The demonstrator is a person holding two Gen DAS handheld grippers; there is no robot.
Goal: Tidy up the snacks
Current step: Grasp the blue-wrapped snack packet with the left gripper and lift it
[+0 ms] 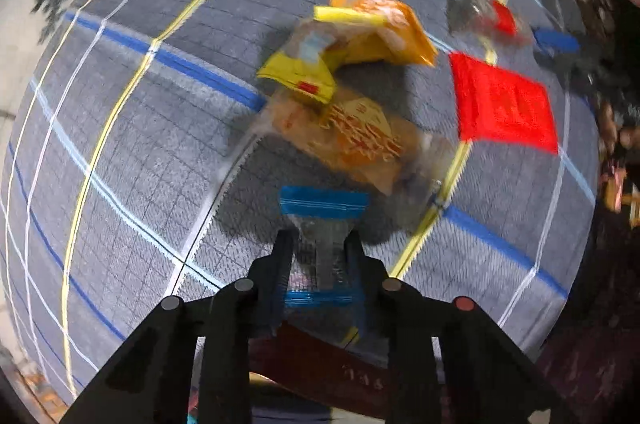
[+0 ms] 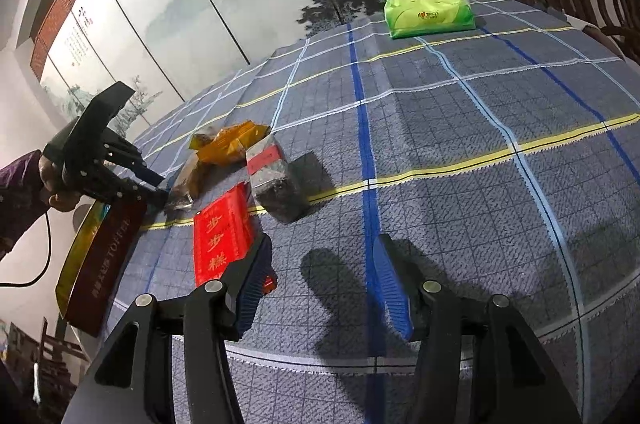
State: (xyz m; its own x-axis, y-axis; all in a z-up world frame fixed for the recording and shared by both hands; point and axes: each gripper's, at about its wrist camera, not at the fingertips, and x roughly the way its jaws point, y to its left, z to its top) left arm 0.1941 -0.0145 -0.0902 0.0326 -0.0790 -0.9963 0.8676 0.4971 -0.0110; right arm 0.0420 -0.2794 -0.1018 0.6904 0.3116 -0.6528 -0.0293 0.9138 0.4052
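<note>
Left tongs (image 1: 318,244) clamping clear snack bag (image 1: 320,256) (orange contents)

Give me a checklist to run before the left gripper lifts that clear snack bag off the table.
1. Left gripper shut on the clear bag: ok, fingers clamp it between its blue strips.
2. Bag free of the yellow and orange packets: cannot tell, the picture is blurred and the noodle pack lies close ahead.
3. Red packet out of the lift path: ok, it lies off to the side.
4. Right gripper clear of the left: ok, open, empty, above bare cloth.
5. Toffee box steady at the table edge: cannot tell.
</note>
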